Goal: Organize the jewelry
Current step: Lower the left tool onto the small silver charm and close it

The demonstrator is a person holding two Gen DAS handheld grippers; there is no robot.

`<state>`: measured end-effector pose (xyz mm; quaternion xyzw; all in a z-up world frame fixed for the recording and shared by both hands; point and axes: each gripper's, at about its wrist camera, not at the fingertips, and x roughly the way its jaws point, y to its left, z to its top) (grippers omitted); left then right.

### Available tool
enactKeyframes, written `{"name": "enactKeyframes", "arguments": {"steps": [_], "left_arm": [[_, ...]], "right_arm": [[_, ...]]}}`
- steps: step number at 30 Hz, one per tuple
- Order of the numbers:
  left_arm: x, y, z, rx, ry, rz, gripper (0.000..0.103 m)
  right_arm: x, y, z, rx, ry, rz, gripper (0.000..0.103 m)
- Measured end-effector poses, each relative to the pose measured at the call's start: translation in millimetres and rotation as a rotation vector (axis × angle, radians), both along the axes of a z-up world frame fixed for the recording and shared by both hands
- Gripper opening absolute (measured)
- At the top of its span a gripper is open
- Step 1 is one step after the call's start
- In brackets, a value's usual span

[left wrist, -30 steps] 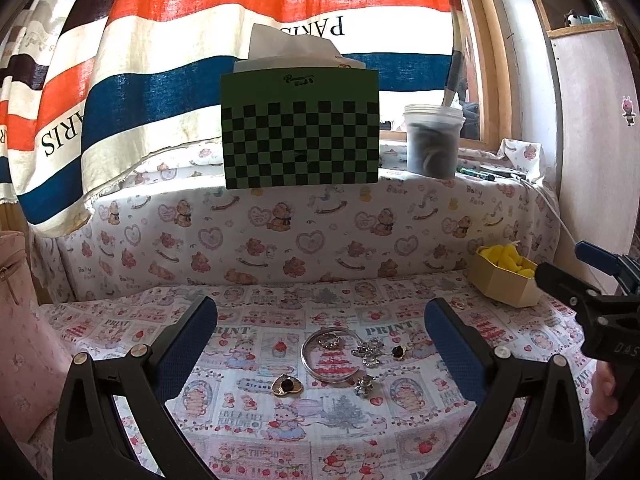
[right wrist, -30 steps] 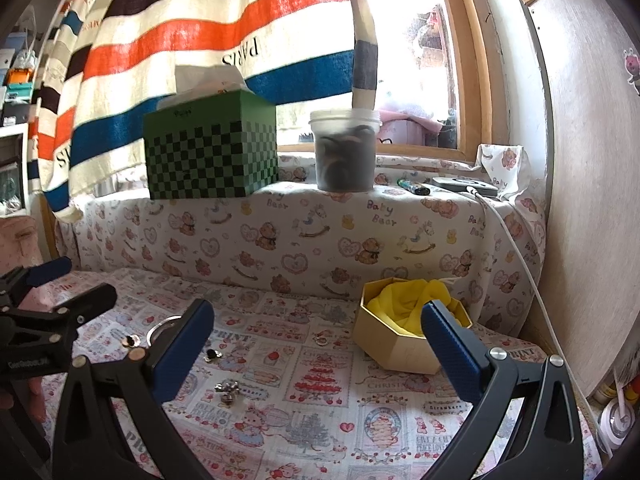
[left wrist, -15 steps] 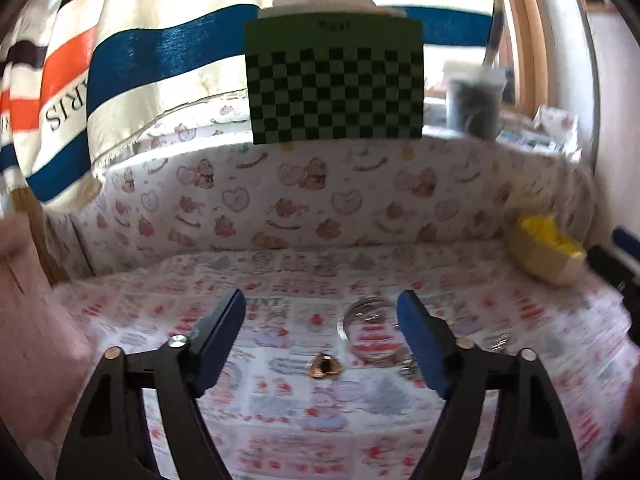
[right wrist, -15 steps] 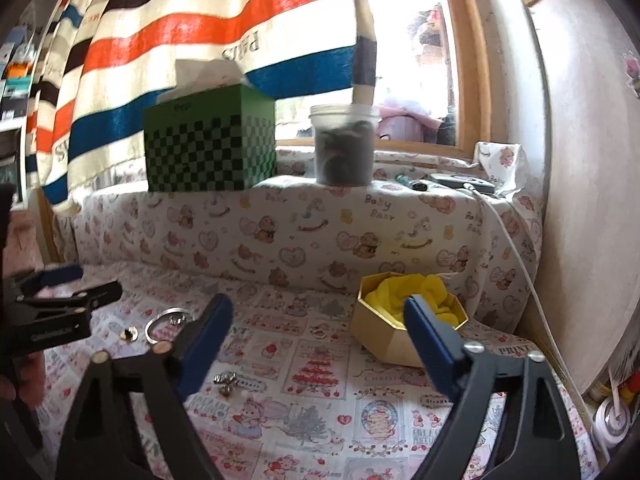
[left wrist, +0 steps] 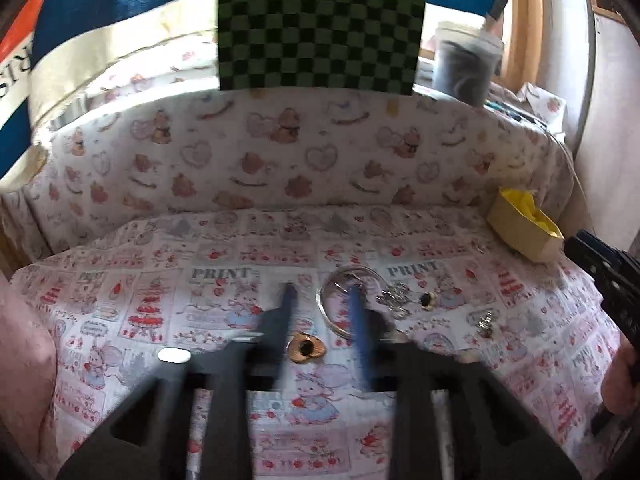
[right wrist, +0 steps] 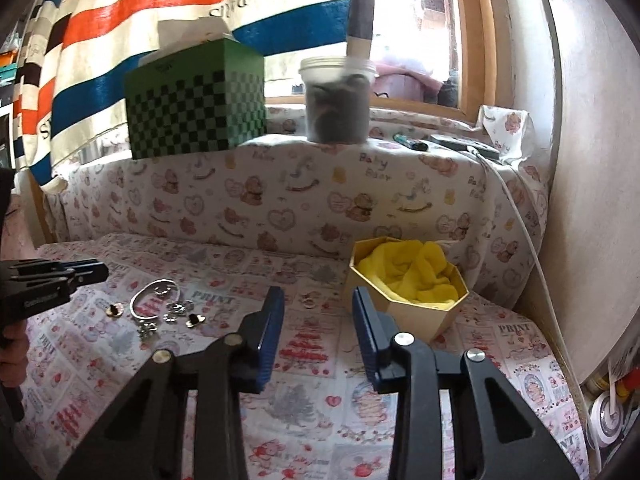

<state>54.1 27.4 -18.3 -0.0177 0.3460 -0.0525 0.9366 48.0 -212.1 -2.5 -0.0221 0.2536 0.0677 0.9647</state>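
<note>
Both claws are narrowing since a second ago, nothing between their jaws. I am tipping the left claw (left wrist: 320, 312) down over the jewelry: the brooch (left wrist: 306, 347) is lying just below its tips, the bangle (left wrist: 352, 304) under its right finger. Right claw (right wrist: 316, 312) is hovering beside the box (right wrist: 408, 296), closing on air.
</note>
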Motion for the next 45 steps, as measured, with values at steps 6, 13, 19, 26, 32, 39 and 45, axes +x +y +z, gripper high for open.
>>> {"name": "enactKeyframes", "arguments": {"steps": [6,13,19,26,32,39,45], "left_arm": [[11,-20,8,0.041,0.118,-0.020,0.067],[-4,-85,0,0.055,0.198,-0.131,0.061],[1,-120,-3,0.024,0.242,-0.135,0.055],[10,-133,-5,-0.016,0.278,-0.118,0.055],[14,-141,-1,0.017,0.283,-0.123,0.066],[25,-146,-2,-0.049,0.357,-0.136,0.065],[35,-148,-7,-0.016,0.364,-0.102,0.050]], "right_arm": [[12,-25,1,0.068,0.037,-0.099,0.056],[21,-55,9,0.195,0.074,-0.128,0.061],[25,-64,9,0.254,0.102,-0.107,0.065],[38,-84,-1,0.372,0.212,-0.112,0.065],[41,-94,-5,0.387,0.236,-0.159,0.065],[40,-102,-3,0.430,0.244,-0.158,0.065],[44,-95,-8,0.402,0.267,-0.148,0.065]]}}
